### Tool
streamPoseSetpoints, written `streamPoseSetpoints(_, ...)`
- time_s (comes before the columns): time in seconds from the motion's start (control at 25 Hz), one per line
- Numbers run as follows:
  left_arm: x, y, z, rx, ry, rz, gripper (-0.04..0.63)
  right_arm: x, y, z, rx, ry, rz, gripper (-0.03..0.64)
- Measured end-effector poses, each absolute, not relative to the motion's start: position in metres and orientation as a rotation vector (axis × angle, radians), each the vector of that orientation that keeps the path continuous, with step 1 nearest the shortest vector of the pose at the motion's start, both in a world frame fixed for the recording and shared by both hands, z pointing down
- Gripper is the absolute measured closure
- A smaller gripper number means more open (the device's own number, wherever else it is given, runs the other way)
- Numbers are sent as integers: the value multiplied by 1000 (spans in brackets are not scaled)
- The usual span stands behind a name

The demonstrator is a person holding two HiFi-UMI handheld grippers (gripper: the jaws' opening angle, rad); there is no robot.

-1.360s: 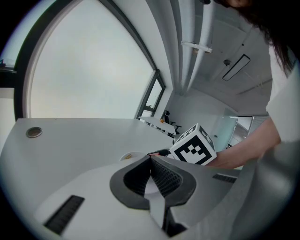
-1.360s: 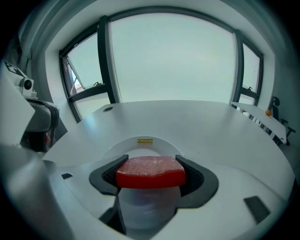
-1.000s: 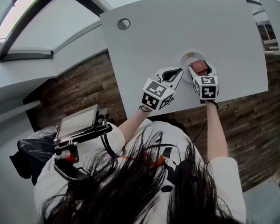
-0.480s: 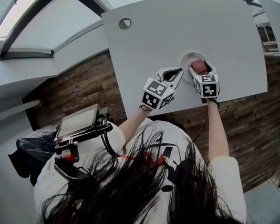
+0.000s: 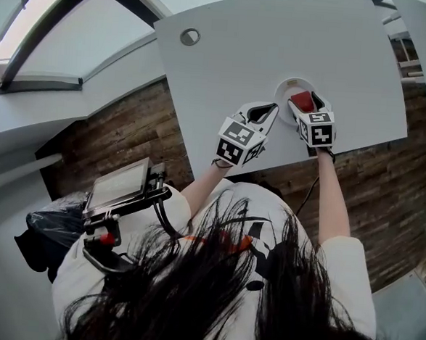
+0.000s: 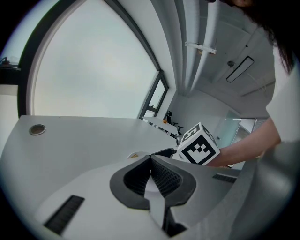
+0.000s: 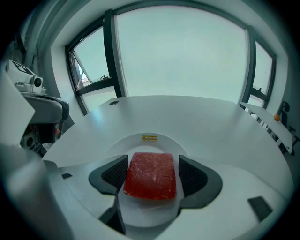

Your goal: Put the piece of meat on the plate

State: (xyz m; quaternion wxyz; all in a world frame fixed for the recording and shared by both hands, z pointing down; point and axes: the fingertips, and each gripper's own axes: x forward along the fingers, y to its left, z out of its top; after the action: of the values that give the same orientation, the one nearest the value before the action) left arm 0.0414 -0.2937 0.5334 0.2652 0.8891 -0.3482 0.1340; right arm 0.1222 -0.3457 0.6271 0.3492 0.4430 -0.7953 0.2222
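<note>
Little has shifted over the past second: the right gripper (image 5: 305,104) has edged slightly to the right at the plate (image 5: 284,86), and the left gripper (image 5: 273,111) sits where it was.

In the head view, both grippers reach over the near edge of the grey table (image 5: 281,32). The right one straddles the white plate, with the red piece of meat (image 5: 301,100) between its jaws. The left gripper lies just beside the plate, on its left, tips pointing toward it. A round grommet (image 5: 189,36) sits far off near the table's far corner.

In the left gripper view, the left gripper (image 6: 151,163) is clenched, its ribbed pads meeting at the tips with nothing between them. Beyond them a sliver of the plate (image 6: 135,154) shows, and the right gripper's marker cube (image 6: 198,144) is close at the right. The grommet (image 6: 37,130) is at far left on the table (image 6: 89,136).

In the right gripper view, the right gripper (image 7: 151,169) is released: its jaws stand apart on either side of the meat (image 7: 151,180), a thin gap showing between each black pad (image 7: 115,174) and the meat's edges. The meat lies flat on the plate (image 7: 117,146), near its front. A small yellow label (image 7: 149,137) marks the plate's far side. The table (image 7: 197,117) spreads out beyond.
</note>
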Motion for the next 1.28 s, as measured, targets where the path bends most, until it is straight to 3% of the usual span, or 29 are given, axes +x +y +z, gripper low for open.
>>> streamPoseSetpoints(0.96,62,-260,518,2469,-913,381,590,138,-305,546,1530,-2250,738,300)
streamPoseSetpoints(1.0,62,-259,518,2471,-910,382,591,138,-301,542,1549,-2252,745,400)
streamPoseSetpoints(1.12,64,-256,518,2476,-899,388,589,139,-293,533,1601,-2261,792,422)
streamPoseSetpoints(1.2,64,-256,518,2477,-890,391,589,140,-288,528,1636,-2268,819,526)
streamPoseSetpoints(1.28,66,-254,517,2479,-884,393,589,139,-281,524,1649,-2277,848,571)
